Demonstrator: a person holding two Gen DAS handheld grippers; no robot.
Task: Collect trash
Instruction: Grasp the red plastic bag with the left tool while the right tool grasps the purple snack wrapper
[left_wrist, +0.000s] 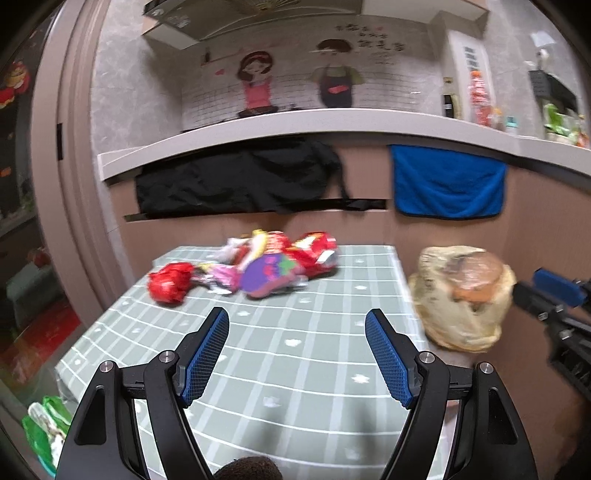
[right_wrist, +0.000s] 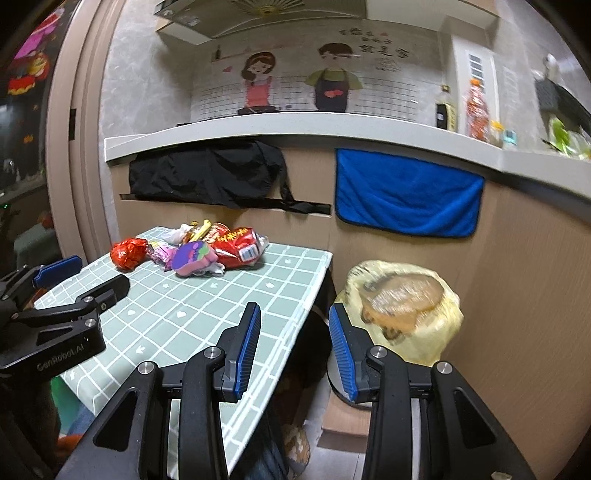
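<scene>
Currently the wrapper pile (left_wrist: 255, 267) lies at the table's (left_wrist: 295, 369) far end, long axis running left-right along the wall: crinkly foil, glossy plastic packets. Yellow-lined bin (right_wrist: 402, 306) stands beside the table's right edge. Left gripper (left_wrist: 297, 354) and right gripper (right_wrist: 294, 349) both spread, nothing between them.

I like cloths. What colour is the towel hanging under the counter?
Bright blue towel with a dark edge; right wrist view shows it best.
</scene>
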